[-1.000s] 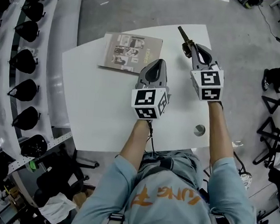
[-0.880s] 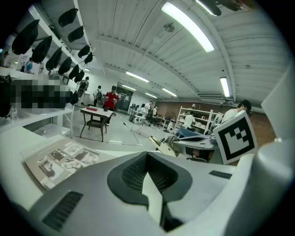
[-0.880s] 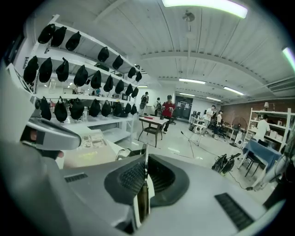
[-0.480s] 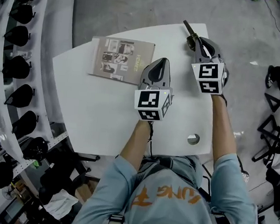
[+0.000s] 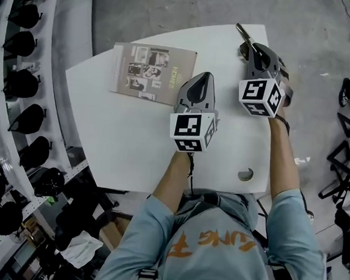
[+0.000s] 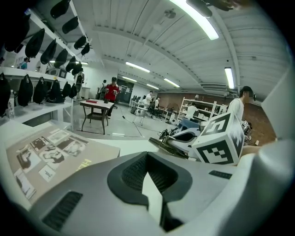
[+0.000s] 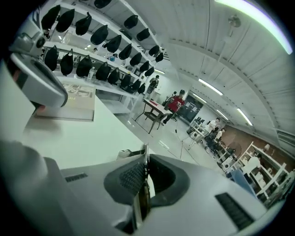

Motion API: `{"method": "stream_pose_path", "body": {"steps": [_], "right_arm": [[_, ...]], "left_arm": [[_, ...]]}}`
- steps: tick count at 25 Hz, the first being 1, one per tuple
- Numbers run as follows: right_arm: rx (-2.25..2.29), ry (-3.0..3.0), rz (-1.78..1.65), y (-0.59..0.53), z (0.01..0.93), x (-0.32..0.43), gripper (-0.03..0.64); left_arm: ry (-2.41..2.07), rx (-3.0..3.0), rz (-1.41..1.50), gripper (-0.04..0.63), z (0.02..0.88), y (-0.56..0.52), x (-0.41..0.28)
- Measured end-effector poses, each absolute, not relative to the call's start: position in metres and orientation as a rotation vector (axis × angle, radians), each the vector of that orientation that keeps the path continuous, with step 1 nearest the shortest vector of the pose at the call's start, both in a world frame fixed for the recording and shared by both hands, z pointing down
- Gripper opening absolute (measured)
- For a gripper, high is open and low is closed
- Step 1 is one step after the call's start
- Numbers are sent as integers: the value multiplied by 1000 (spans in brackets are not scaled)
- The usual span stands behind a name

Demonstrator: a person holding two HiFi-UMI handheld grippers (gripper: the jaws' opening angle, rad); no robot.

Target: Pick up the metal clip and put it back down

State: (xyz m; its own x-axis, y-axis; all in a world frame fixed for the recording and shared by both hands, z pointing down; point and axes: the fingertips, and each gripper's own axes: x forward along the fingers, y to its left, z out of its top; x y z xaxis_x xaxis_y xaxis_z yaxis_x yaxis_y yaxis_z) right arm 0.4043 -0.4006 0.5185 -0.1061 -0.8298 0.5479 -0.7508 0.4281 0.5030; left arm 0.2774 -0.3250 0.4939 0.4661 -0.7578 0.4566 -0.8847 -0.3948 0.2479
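Note:
The metal clip [image 5: 242,35] is a dark, thin piece that sticks out of my right gripper [image 5: 252,52] toward the far edge of the white table [image 5: 133,133]. The right jaws are shut on it, and its thin edge [image 7: 144,162] runs between the pads. I cannot tell whether the clip touches the table. My left gripper [image 5: 202,79] hovers over the middle of the table, shut, with nothing in it. From the left gripper view the clip [image 6: 167,143] and the right gripper lie just to the right.
A booklet [image 5: 153,74] lies flat at the table's far left. A round grommet [image 5: 245,174] sits near the front right edge. A rack of black bags [image 5: 20,118] runs along the left. Black stands [image 5: 344,174] rise from the floor on the right.
Both hands have come down a little toward the table. The right gripper has rolled, showing another face of its marker cube, with the clip still held.

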Motion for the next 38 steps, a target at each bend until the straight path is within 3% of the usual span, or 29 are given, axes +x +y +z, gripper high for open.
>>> {"method": "stream_pose_path", "body": {"steps": [17,18,20,21,27,38], "right_arm": [[1249,-1898,-109,-381,530,387,45],[1238,-1908,-98,-378,530,385,61],[1217,-1930,-69,-369,530,380,159],[1215,-1940,-55,-366,529,378,166],[1390,-2090,65,-341,482,361,164],[1753,-2353,204,-257,366,302,56]], "left_arm": [[-1478,2328,499,9,451,-296,250],[-1484,2345,504,9,446,-293,248],[-1479,2362,486,9,437,-287,246],[-1479,2364,474,9,434,-284,244],[-1502,2372,401,9,415,-262,220],[-1562,2384,230,9,354,-207,145]]}}
